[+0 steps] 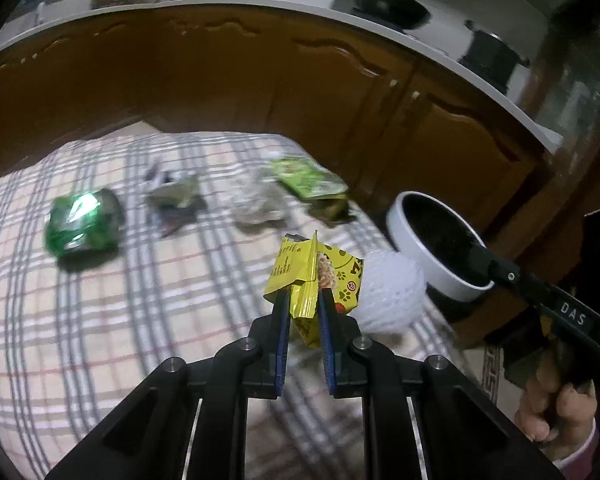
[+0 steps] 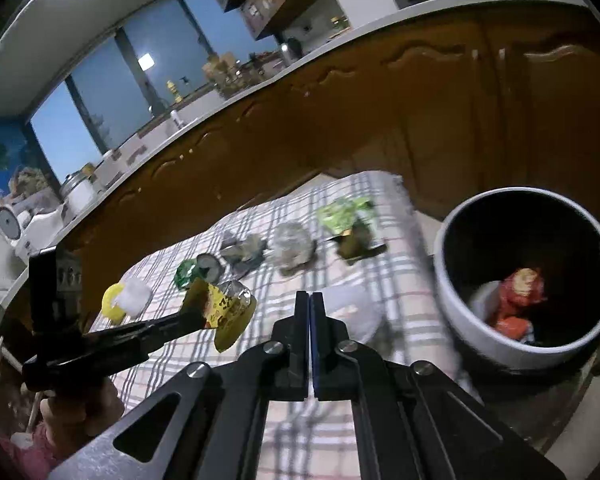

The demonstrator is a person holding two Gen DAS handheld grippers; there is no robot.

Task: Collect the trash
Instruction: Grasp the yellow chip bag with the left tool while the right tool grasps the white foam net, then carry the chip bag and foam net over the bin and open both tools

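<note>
My left gripper [image 1: 304, 300] is shut on a yellow snack wrapper [image 1: 320, 276] and holds it above the plaid tablecloth [image 1: 100, 320]; the wrapper also shows in the right wrist view [image 2: 224, 308]. My right gripper [image 2: 310, 304] is shut and empty, beside the white trash bin [image 2: 460, 320], which holds red wrappers [image 2: 520, 300]. The bin [image 1: 416, 248] stands off the table's right edge. On the cloth lie a green can [image 1: 84, 220], a crumpled grey wrapper [image 1: 176, 204], a clear crumpled bag [image 1: 260, 208], a green packet [image 1: 308, 180] and a white foam ball [image 1: 392, 292].
Brown kitchen cabinets [image 1: 220, 80] with a white counter run behind the table. A black pan [image 1: 388, 4] and a pot [image 1: 492, 56] sit on the counter. A yellow and white item [image 2: 124, 296] lies at the table's left in the right wrist view.
</note>
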